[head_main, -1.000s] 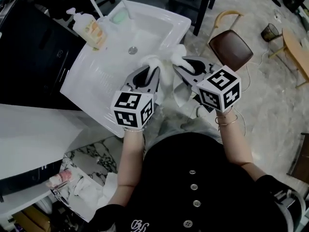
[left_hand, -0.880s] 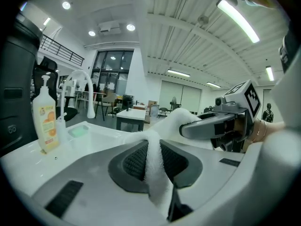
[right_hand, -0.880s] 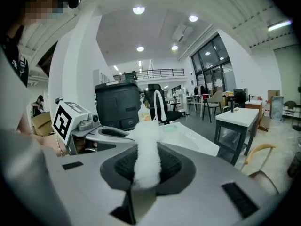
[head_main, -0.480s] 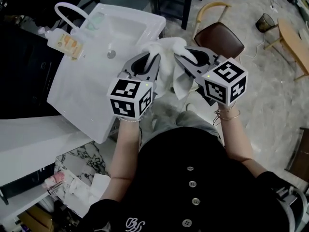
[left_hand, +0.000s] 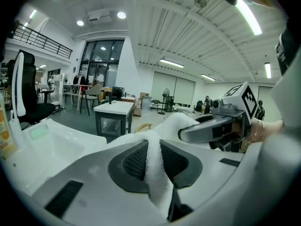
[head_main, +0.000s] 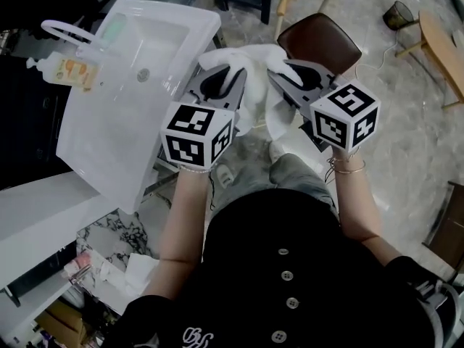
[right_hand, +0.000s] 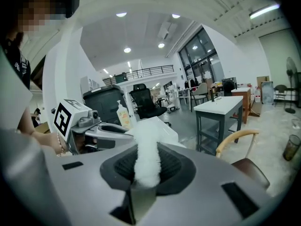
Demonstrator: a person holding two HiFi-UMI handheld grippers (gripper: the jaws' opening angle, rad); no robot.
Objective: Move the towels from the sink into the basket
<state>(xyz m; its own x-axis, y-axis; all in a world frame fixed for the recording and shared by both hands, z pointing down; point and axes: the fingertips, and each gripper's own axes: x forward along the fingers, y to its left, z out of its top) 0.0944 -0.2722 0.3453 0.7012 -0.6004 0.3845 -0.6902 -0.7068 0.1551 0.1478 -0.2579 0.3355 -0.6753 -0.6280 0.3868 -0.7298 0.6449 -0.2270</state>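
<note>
A white towel (head_main: 255, 85) hangs in the air between my two grippers, to the right of the white sink (head_main: 101, 129) and clear of its edge. My left gripper (head_main: 223, 75) is shut on the towel's left part; the cloth (left_hand: 155, 168) runs pinched between its jaws. My right gripper (head_main: 284, 73) is shut on the towel's right part, where a fold (right_hand: 146, 161) sticks up between its jaws. The sink's basin (head_main: 148, 46) holds no cloth. No basket shows in any view.
A soap bottle (head_main: 61, 69) and a curved white tap (head_main: 61, 29) stand at the sink's far left. A brown chair (head_main: 319, 40) sits just beyond the towel. A wooden table (head_main: 442, 53) and a dark bin (head_main: 397, 11) stand at the right. White cloths (head_main: 134, 270) lie on a low shelf at the lower left.
Both grippers have carried the towel out of the sink and off to its right. The view has swung right, so the sink now sits further left.
</note>
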